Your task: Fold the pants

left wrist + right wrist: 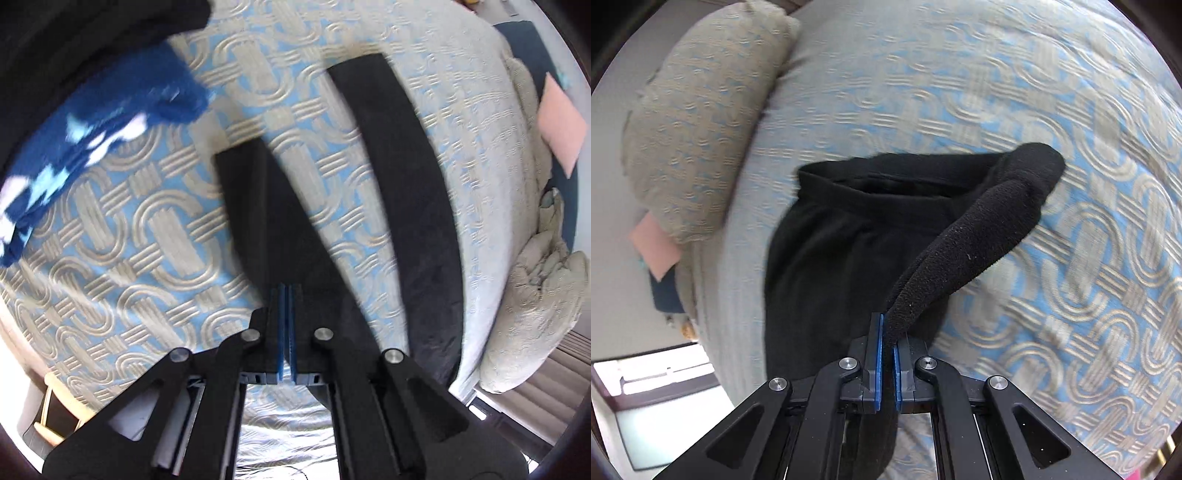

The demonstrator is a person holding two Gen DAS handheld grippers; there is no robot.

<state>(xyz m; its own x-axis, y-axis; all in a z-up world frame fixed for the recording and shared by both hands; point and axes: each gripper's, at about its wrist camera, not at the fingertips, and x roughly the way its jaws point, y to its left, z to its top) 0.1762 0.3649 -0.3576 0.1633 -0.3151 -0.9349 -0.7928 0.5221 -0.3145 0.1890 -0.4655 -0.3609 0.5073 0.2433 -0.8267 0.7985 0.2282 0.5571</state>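
Black pants [406, 192] lie on a bed with a blue and beige patterned cover [147, 229]. In the left wrist view the two legs spread away from me in a V. My left gripper [286, 295] is shut, its blue pads pressed together above the crotch area; whether cloth is between them is hidden. In the right wrist view the pants [827, 251] show their waistband at the far end. My right gripper [888, 332] is shut on a lifted fold of the black pants that rises from the pads toward the upper right.
A blue fleece garment with white patches [92, 122] lies at the upper left of the bed. Pillows in the same pattern lie at the bed's edge [535, 302] [701, 122]. A pink item [561, 122] lies beyond the bed.
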